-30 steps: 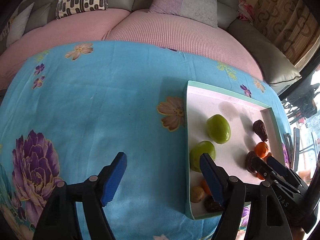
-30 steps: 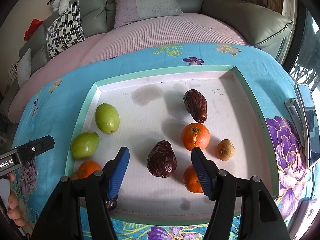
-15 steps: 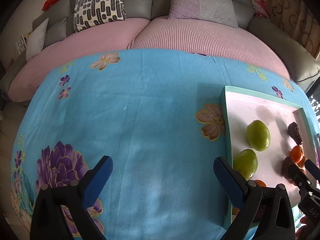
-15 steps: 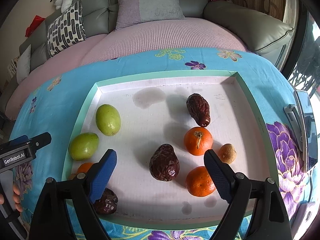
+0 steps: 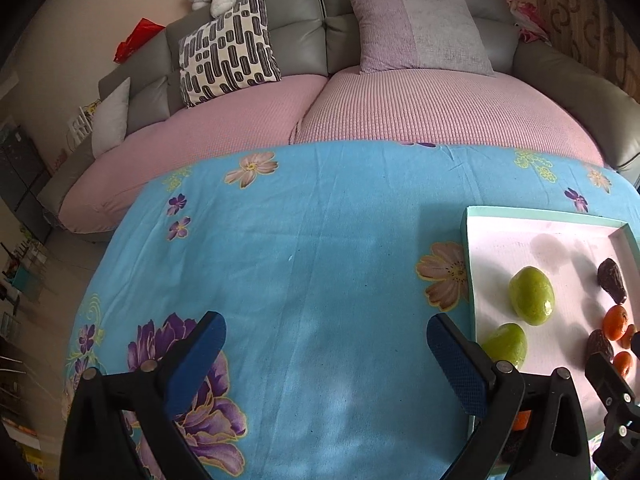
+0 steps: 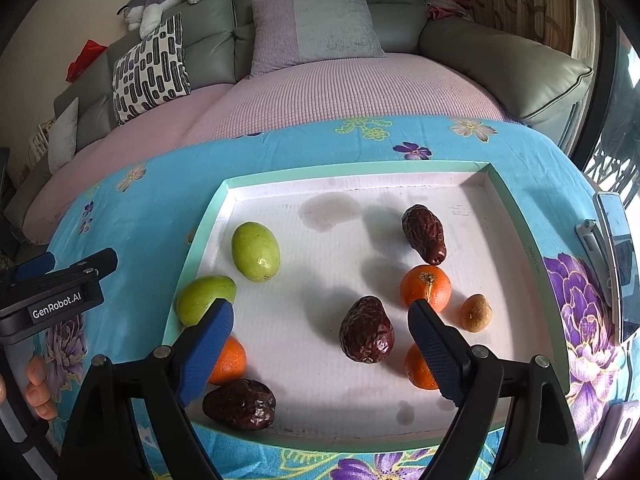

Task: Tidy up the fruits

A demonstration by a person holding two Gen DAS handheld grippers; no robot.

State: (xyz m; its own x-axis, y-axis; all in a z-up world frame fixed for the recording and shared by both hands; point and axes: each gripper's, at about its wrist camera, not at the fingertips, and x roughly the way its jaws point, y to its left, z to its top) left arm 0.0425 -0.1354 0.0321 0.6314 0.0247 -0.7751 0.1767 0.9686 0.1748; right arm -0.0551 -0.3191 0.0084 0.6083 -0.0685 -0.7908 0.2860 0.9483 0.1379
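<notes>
A white tray with a green rim [image 6: 202,236] [image 5: 468,264] lies on the blue flowered cloth. In it are two green fruits [image 6: 255,251] [image 6: 204,298], three wrinkled brown dates [image 6: 424,233] [image 6: 366,329] [image 6: 240,404], three oranges [image 6: 426,286] [image 6: 228,360] [image 6: 416,366] and a small tan fruit [image 6: 475,313]. My right gripper [image 6: 320,350] hangs open above the tray's near half, holding nothing. My left gripper [image 5: 326,360] is open over bare cloth left of the tray, also holding nothing.
A pink-covered sofa with cushions [image 5: 420,36] curves behind the table. A phone-like device [image 6: 616,264] lies on the cloth right of the tray. The left gripper's body [image 6: 60,296] and a hand's fingers [image 6: 38,372] show at the right view's left edge.
Both grippers have opened wider and pulled back and up. The left one swung left, off the tray and over the cloth.
</notes>
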